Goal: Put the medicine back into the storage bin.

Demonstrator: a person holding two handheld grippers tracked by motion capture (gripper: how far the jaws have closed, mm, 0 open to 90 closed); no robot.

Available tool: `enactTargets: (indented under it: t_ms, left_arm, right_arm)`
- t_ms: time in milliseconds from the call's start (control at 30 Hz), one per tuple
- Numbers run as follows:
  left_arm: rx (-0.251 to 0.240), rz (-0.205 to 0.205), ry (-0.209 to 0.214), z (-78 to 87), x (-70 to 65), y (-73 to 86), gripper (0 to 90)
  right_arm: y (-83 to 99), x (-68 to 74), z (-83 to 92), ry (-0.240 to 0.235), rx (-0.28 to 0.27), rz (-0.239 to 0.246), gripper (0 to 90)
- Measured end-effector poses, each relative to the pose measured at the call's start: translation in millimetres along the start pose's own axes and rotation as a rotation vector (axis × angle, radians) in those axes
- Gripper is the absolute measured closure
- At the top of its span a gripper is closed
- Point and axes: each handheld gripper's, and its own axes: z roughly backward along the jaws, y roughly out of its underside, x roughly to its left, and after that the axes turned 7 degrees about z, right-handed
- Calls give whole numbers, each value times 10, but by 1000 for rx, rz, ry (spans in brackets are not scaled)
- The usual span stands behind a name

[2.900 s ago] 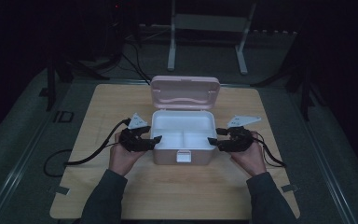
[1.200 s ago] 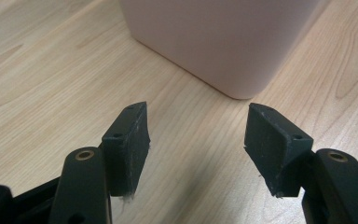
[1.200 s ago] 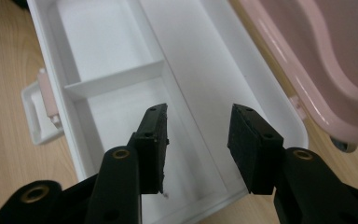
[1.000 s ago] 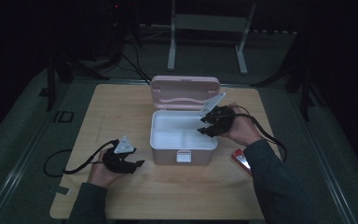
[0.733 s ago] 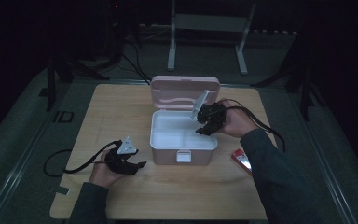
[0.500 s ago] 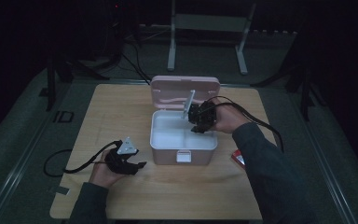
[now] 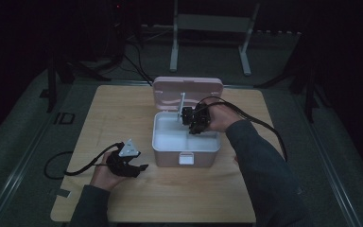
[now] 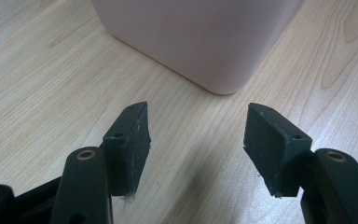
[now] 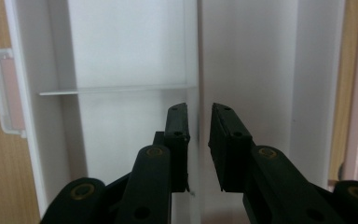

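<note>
Lunch box (image 7: 185, 142), pink, lid up, sat mid-table (image 7: 123, 109) in the high view. Right gripper (image 7: 192, 124) hung over the white tray's dividing wall near the back rim. Left gripper (image 7: 131, 166) rested on the wood left of the box front.

From the left gripper view: jaws spread wide, nothing between, a rounded box corner (image 8: 214, 70) just ahead.

From the right gripper view: jaws straddled the thin white divider (image 9: 198, 70), had just been closing, narrow gaps left either side, pads not seen pressing. Latch (image 9: 4, 93) at the left edge.
</note>
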Motion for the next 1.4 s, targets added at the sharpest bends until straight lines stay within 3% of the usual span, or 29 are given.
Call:
enactTargets:
  t_ms: [500,833,1100,1400]
  left_arm:
    - [1,2,7,-6,-5,4,408]
    - [3,-1,10,-14,-4,3,409]
    - [7,-1,9,-20,-6,4,409]
    - [2,1,9,-17,1,10,409]
  right_arm:
    - [-89,-108,-169,-98,30,21,860]
    - [-182,-117,-196,-113,101,45,873]
    - [-172,-164,-196,-148,94,33,893]
    - [-162,-155,-169,-127,75,31,896]
